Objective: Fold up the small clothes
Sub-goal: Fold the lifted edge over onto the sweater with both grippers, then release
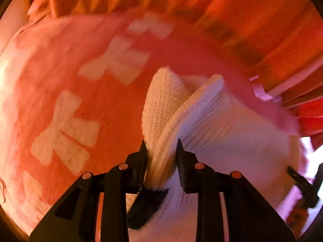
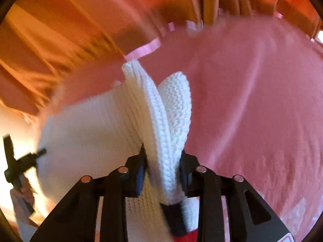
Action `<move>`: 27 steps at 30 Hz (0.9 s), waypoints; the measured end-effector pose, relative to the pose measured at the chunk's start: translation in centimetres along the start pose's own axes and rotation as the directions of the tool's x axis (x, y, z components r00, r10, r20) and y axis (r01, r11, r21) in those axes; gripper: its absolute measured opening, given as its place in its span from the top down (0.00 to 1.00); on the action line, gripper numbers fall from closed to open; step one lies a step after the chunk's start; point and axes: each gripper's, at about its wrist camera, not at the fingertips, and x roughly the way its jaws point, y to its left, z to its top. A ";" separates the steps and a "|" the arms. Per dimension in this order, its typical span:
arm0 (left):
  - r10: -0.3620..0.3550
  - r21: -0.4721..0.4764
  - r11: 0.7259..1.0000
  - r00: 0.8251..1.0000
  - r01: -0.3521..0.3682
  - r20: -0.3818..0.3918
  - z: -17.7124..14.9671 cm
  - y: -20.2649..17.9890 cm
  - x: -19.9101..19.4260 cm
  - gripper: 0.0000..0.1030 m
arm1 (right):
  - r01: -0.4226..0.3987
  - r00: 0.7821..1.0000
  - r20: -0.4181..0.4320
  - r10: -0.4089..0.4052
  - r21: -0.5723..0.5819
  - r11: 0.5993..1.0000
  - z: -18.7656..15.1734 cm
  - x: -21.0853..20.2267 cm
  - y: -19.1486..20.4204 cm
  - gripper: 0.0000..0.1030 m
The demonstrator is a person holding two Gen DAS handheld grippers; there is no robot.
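With the white knitted garment [image 1: 212, 121] held off the pink blanket [image 2: 252, 100], its bunched edges clamped in the jaws of the left gripper [image 1: 160, 151] and the right gripper [image 2: 162, 157], even tension should be kept and the edges carried level toward 12 o'clock.

Knit garment [image 1: 212, 121] stretched between left tool [image 1: 161, 151] and right tool [image 2: 163, 157], blanket [image 2: 252, 111] behind
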 end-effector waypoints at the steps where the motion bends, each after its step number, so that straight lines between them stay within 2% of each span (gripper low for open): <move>1: 0.024 0.000 1.000 1.000 -0.024 0.000 0.1 0.0 0.6 0.73 | 0.012 1.000 0.006 -0.012 0.003 1.000 -0.1 0.2 -0.1 0.70; 3: 0.057 0.004 0.998 0.997 -0.058 0.043 0.4 -0.5 -0.4 0.73 | 0.027 0.998 0.063 -0.026 -0.003 1.000 0.2 -1.5 0.1 0.69; 4: 0.069 0.012 0.997 0.995 -0.070 0.076 0.3 -0.8 -1.2 0.73 | 0.044 0.993 0.106 -0.042 -0.017 0.999 0.3 -2.8 0.4 0.64; 5: 0.108 0.028 0.993 0.987 -0.112 0.119 0.2 -1.1 -2.3 0.74 | 0.071 0.985 0.164 -0.061 -0.058 0.996 0.3 -4.4 1.1 0.53; 7: 0.189 0.049 0.978 0.965 -0.201 0.182 0.2 -1.4 -3.1 0.73 | 0.096 0.973 0.222 -0.068 -0.121 0.988 0.2 -5.9 1.7 0.44; 8: 0.215 0.051 0.972 0.959 -0.228 0.184 0.5 -1.2 -3.0 0.73 | 0.114 0.972 0.223 -0.078 -0.155 0.981 0.3 -6.1 2.0 0.44; 9: 0.205 0.036 0.976 0.965 -0.214 0.165 0.9 -0.8 -2.8 0.73 | 0.120 0.974 0.211 -0.084 -0.164 0.979 0.4 -5.9 1.9 0.44; 10: 0.155 0.002 0.988 0.978 -0.157 0.139 1.2 -0.2 -2.7 0.74 | 0.125 0.977 0.190 -0.092 -0.166 0.978 0.7 -5.4 1.7 0.44; 12: 0.038 -0.026 0.999 0.987 -0.035 0.156 1.3 -0.4 -4.0 0.73 | 0.122 0.979 0.179 -0.094 -0.151 0.981 1.0 -4.8 1.2 0.44; 13: -0.006 -0.017 1.000 0.985 0.009 0.174 1.6 -0.7 -4.8 0.64 | 0.121 0.982 0.164 -0.097 -0.145 0.982 1.6 -4.3 0.9 0.44; 14: -0.036 0.007 0.999 0.980 0.035 0.198 1.8 -1.4 -5.4 0.49 | 0.122 0.983 0.152 -0.101 -0.133 0.984 1.9 -3.7 0.7 0.43; 16: -0.068 0.070 0.996 0.970 0.053 0.235 2.2 -3.1 -5.6 0.31 | 0.090 0.990 0.117 -0.077 -0.108 0.990 2.4 -2.2 0.2 0.37; 18: -0.067 0.113 0.993 0.975 0.044 0.214 2.7 -4.3 -4.6 0.30 | 0.062 0.996 0.074 -0.056 -0.079 0.995 2.5 -0.4 0.2 0.33; 20: -0.035 0.129 0.992 0.982 0.012 0.184 3.2 -5.0 -2.6 0.31 | 0.041 0.999 0.034 -0.039 -0.063 0.997 2.6 1.3 0.1 0.32; 21: -0.019 0.125 0.992 0.984 -0.003 0.176 3.2 -5.0 -1.8 0.33 | 0.036 0.999 0.021 -0.034 -0.056 0.998 2.6 2.1 0.1 0.33; 22: -0.010 0.123 0.992 0.987 -0.010 0.163 3.2 -4.8 -1.0 0.56 | 0.020 1.000 0.021 -0.019 -0.058 0.998 2.6 2.7 0.3 0.49; 23: 0.005 0.122 0.992 0.990 -0.022 0.138 3.3 -4.5 0.0 0.86 | 0.014 0.999 0.035 -0.011 -0.061 0.998 2.7 2.7 0.8 0.76; 24: 0.021 0.113 0.993 0.992 -0.035 0.123 3.3 -4.2 0.5 0.95 | 0.003 0.999 0.048 0.000 -0.066 0.998 2.9 2.4 1.4 0.76; 25: 0.022 0.102 0.994 0.991 -0.035 0.129 3.4 -3.8 0.5 0.95 | 0.001 0.997 0.078 0.005 -0.074 0.997 3.3 1.7 2.4 0.77; 27: 0.029 0.089 0.995 0.980 -0.048 0.196 3.7 -3.5 -1.0 0.96 | -0.015 0.981 0.191 0.047 -0.167 0.986 4.0 -1.6 5.8 0.78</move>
